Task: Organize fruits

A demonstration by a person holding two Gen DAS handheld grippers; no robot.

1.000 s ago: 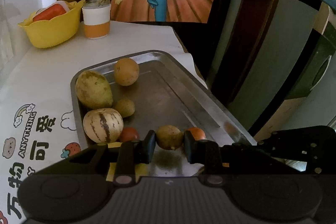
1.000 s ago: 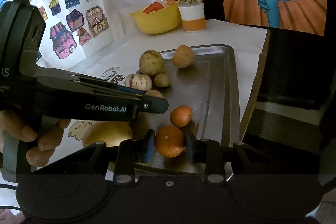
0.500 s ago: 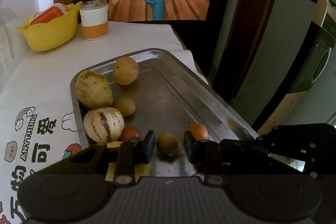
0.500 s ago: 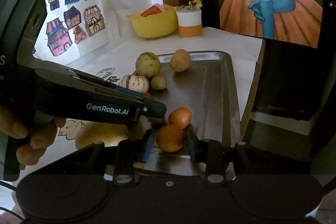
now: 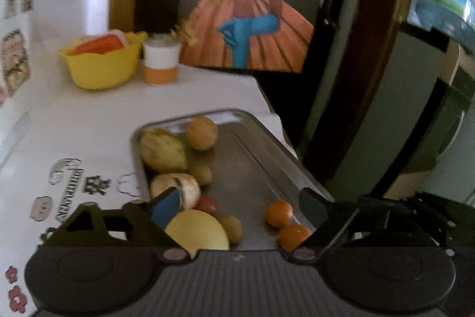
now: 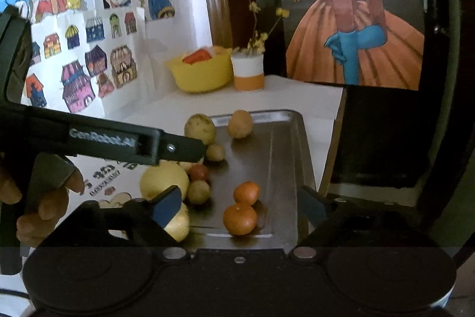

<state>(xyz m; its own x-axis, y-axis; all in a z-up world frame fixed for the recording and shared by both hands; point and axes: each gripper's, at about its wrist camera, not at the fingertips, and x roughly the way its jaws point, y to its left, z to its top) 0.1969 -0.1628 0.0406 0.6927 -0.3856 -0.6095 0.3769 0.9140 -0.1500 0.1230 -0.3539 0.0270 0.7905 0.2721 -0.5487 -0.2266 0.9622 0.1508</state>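
Round glossy oranges (image 6: pixel 240 218) on dull metal tray (image 6: pixel 297 156), both tongs spread

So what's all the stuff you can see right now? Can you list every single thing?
metal tray: one, grey, on the white table
oranges: two, orange, touching, near end of the tray
small brownish fruits: two, tan, left side of the tray
small red fruit: one, red, between the two tan ones
big yellow fruit: one, pale yellow, tray's near left corner
striped melon: one, cream, left edge of the tray
green-yellow fruit: one, far left of the tray
round tan fruit: one, far end of the tray
yellow bowl: one, back of the table
cup: one, white and orange, beside the bowl
left gripper: black, open, empty
right gripper: black, open, over the oranges
hand: one, holding the left gripper
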